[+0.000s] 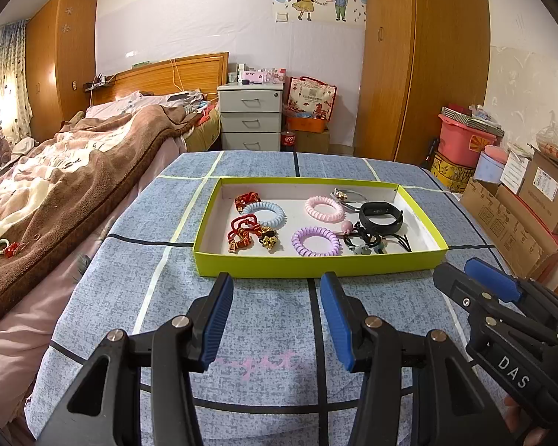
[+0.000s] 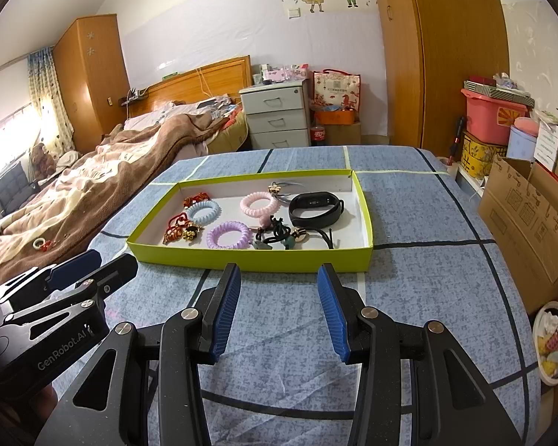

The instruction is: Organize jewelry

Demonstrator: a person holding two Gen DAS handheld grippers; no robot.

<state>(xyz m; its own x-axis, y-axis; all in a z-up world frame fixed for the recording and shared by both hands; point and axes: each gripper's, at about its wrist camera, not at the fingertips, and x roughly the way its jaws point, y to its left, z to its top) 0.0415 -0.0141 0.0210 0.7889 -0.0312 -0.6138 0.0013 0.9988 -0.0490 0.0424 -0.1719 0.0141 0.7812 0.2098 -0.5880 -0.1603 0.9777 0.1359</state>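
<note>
— While both cameras look over the same blue plaid cloth (image 1: pixel 264 308), what does each one catch that the other misses?

— From the left wrist, the right gripper (image 1: pixel 480 282) pokes in at the lower right edge, and its side reads "DAS". From the right wrist, the left gripper (image 2: pixel 89 265) shows at the lower left, marked "GenRobot.AI", and a bowl (image 2: pixel 552 342) of scraps sits low on the far right, which the left view does not show.

— How do the grippers stand?

— The left gripper (image 1: pixel 275 319) has its blue pads spread wide with nothing between them; the right gripper (image 2: pixel 279 308) is likewise wide and holds nothing. Both hang just short of the near wall of the green tray (image 1: pixel 316 265), apart from it.

— Where is the jewelry, and how does the tray lie?

— All of it lies in that tray (image 2: pixel 249 258), straight ahead of both sets of fingers. The tray's long axis runs crosswise to the fingers, left to right.

— And the count?

— Three coil hair ties: a blue one (image 1: pixel 263 212) ahead-left, a pink one (image 1: pixel 324 208) farther back, a purple one (image 1: pixel 316 241) nearest the fingers. One black wristband (image 1: pixel 381 216) lies ahead-right, its long side also crosswise. Red knotted ornaments (image 1: pixel 243 232) cluster ahead-left; I cannot count them surely. Black hair elastics (image 1: pixel 368 241) tangle just beside the wristband, their number unclear. One small white ring (image 1: pixel 2 247) with a red piece lies well off to the left on the brown blanket (image 1: pixel 74 200).
</note>
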